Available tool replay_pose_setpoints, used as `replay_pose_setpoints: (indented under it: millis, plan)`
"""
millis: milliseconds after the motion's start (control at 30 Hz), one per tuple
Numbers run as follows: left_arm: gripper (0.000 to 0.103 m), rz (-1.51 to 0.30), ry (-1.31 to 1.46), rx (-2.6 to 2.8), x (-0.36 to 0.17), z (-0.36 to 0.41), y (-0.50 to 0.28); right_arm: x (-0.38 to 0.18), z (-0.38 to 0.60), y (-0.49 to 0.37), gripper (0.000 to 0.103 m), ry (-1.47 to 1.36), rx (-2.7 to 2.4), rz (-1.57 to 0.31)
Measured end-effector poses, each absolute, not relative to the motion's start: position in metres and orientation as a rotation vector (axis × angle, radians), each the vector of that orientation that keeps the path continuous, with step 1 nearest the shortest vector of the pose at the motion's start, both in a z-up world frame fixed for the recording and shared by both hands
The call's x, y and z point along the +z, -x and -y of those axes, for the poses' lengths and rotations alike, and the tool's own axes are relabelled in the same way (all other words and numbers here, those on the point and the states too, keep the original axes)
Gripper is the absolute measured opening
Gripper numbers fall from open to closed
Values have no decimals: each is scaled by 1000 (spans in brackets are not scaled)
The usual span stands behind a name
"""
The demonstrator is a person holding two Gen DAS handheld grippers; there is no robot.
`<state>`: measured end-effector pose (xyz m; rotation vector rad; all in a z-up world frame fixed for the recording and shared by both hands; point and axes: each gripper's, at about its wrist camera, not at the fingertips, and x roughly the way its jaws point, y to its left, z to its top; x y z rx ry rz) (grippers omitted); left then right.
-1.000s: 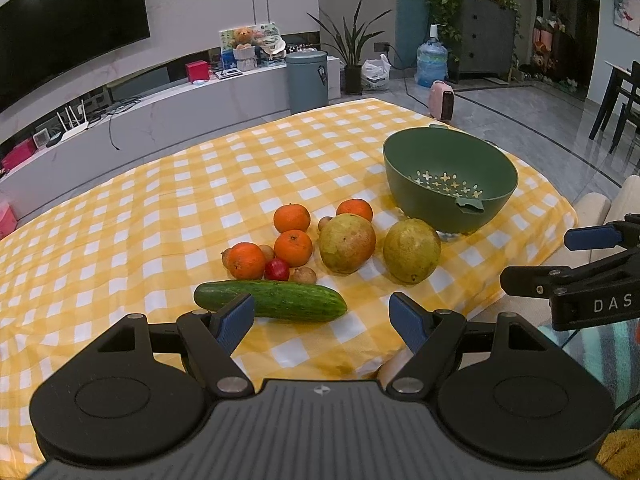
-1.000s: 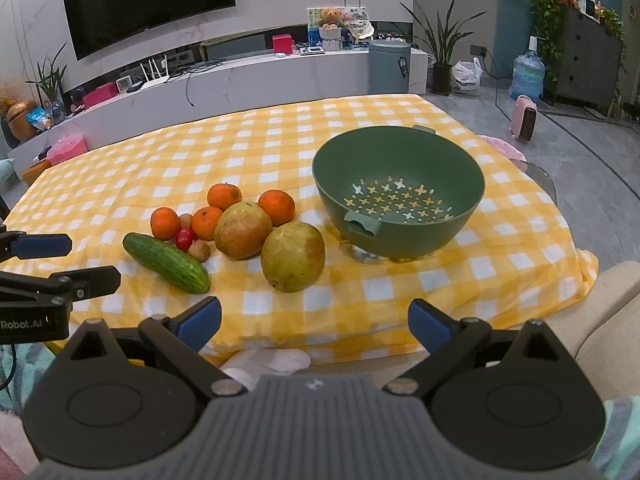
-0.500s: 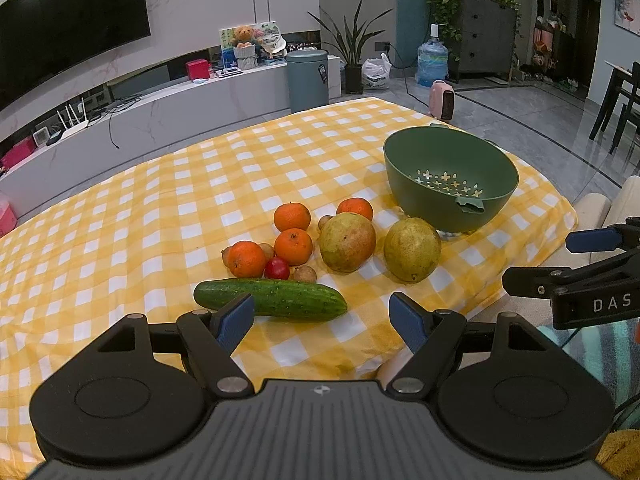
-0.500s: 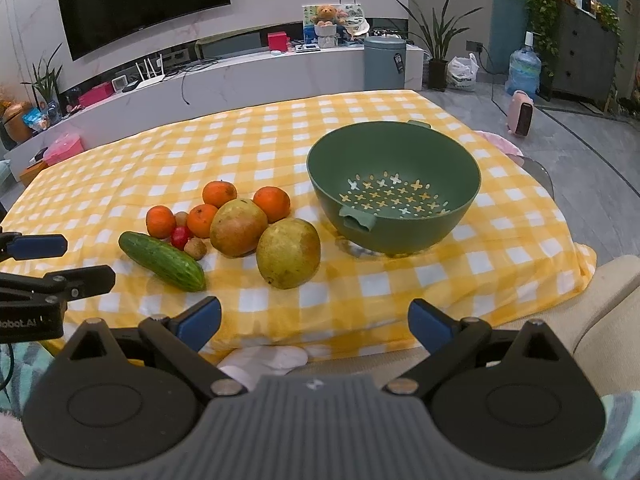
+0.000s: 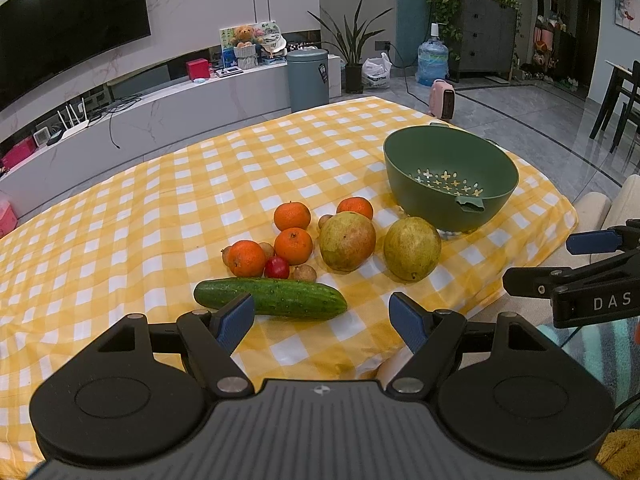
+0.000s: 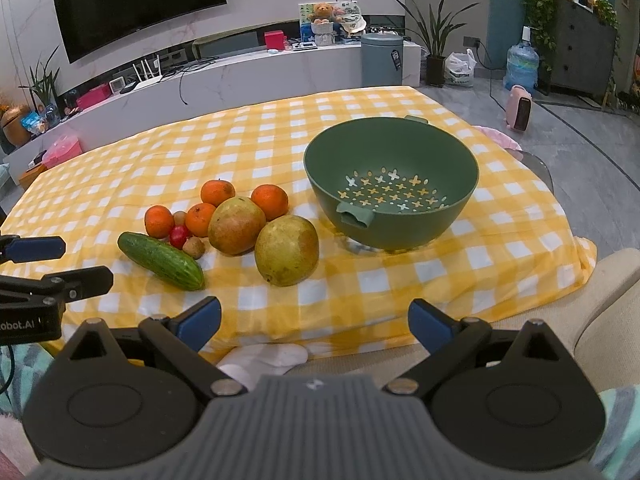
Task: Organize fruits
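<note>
A green colander bowl (image 6: pixel 440 152) stands empty on the yellow checked tablecloth (image 6: pixel 260 128), right of a cluster of fruit. The cluster holds several oranges (image 5: pixel 293 245), two large greenish pears (image 6: pixel 286 250) (image 6: pixel 236 225), a small red fruit (image 5: pixel 277 268), small brown fruits (image 6: pixel 194 247) and a cucumber (image 5: pixel 276 298) at the front. My left gripper (image 5: pixel 322 318) hovers open just in front of the cucumber, nothing between its fingers. My right gripper (image 6: pixel 316 322) is open at the table's near edge, below the pears and bowl, also empty.
A pale sofa cushion (image 6: pixel 600 320) lies at the right of the near table edge. Behind the table run a low white cabinet (image 6: pixel 240 80), a grey bin (image 6: pixel 382 60), a potted plant (image 6: pixel 434 36) and a water jug (image 6: pixel 522 65). A pink heater (image 5: pixel 442 98) stands on the floor.
</note>
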<state>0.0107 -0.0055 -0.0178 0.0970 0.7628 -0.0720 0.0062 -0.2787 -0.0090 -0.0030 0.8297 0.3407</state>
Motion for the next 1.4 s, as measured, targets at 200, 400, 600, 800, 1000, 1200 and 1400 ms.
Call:
replay_pose_setpoints:
  millis: [200,400,600,800,1000,1200,1400]
  plan:
    - [90,-763,-95,-76,-18,5,-11,-9,279,-6,96,2,341,-830]
    - [89,-760,-75,-91,-19,2,-11,-10,278,-6,96,3,340,-831]
    - [89,-764,-66,-79,-18,-2,-14,-13,275,-11,99,3,327,-842]
    - [89,-786,-31,-75,-20,-9,-23,-17,269,-23,99,15,331,-852]
    - [84,-828,41,-81,-27,-20,-38,-24,257,-39,96,21,347,-859]
    - [71,-832,50,-97,-32,-27,-55,-35,244,-59,86,-1,388,-870]
    - [71,-794,4,-125,-41,-31,-73,-45,231,-81,82,-62,438,-883]
